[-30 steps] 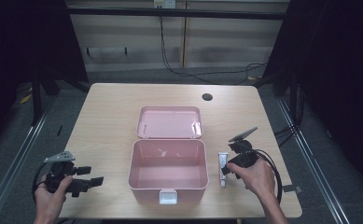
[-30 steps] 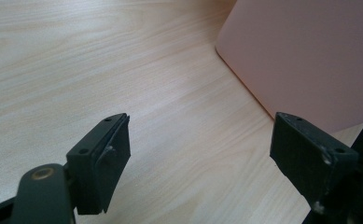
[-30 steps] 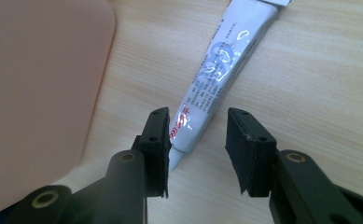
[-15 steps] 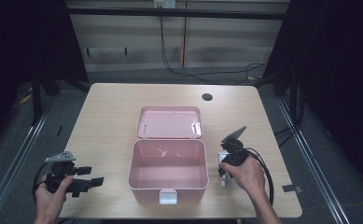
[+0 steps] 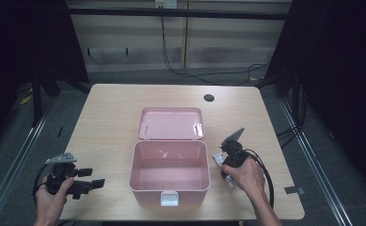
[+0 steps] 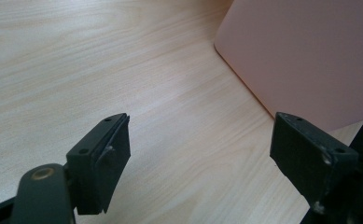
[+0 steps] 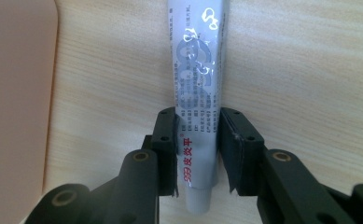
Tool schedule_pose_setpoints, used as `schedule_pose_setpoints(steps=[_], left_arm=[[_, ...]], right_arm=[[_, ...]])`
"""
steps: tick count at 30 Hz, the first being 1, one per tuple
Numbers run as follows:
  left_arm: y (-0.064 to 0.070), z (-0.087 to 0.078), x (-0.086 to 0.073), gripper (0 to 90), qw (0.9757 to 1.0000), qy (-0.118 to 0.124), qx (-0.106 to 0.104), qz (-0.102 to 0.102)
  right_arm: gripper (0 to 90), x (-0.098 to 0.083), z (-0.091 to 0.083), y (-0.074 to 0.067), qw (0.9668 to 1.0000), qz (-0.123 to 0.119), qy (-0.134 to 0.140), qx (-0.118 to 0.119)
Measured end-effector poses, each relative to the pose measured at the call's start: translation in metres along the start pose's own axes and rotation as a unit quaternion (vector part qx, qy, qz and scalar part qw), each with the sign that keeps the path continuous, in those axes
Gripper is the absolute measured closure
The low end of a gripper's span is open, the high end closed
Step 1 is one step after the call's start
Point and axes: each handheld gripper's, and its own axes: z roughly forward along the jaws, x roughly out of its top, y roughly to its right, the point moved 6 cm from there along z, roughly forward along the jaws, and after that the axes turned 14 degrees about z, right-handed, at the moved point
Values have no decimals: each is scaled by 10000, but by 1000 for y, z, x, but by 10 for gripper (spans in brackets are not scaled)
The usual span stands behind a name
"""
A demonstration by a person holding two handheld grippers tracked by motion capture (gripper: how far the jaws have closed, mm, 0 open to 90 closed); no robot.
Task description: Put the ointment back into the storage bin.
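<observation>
At the near edge of the wooden table (image 5: pixel 105 117), the person's two hands come in from below, each holding a gripper. The left hand (image 5: pixel 51 197) holds the left gripper (image 5: pixel 89 178) low over the table's near-left corner, well apart from the pink box (image 5: pixel 169 174); in the left gripper view its jaws stand wide apart with nothing between them, bare wood beneath and the box's pink wall rising ahead to the right. The right hand (image 5: pixel 246 176) holds the right gripper (image 7: pixel 197 140) just beside the box's right wall, pointed down at the tabletop. In the right gripper view its two black jaws are closed against the sides of a white ointment tube (image 7: pixel 200 70) near the cap end, the pads (image 7: pixel 167 140) pressing the tube from left and right. The tube lies flat on the wood, its printed body running straight away from the jaws, with red characters beside the grip and a silvery blue logo farther up; its small cap pokes out toward the camera below the jaws. The box's pink edge shows at the left of that view, near the tube but not touching it. The box stands at the middle of the table with its lid (image 5: pixel 171 123) thrown back flat behind it, its inside showing nothing, a white latch (image 5: pixel 169 198) on its front wall. Beyond the lid, a small dark round hole (image 5: pixel 209 98) sits near the table's far edge.
</observation>
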Motion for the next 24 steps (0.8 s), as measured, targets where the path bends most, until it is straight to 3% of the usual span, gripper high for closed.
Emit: schedule_pose_setpoints(steps=[11, 17, 24], left_arm=[[0, 0, 0, 200, 10000, -17, -4, 12], [0, 0, 0, 200, 10000, -18, -5, 7], [0, 0, 0, 200, 10000, -6, -7, -11]], right_arm=[[687, 1, 2, -2, 9999, -103, 12, -65], [710, 2, 0, 1, 9998, -189, 44, 41], [715, -1, -9, 3, 9991, -410, 125, 24]])
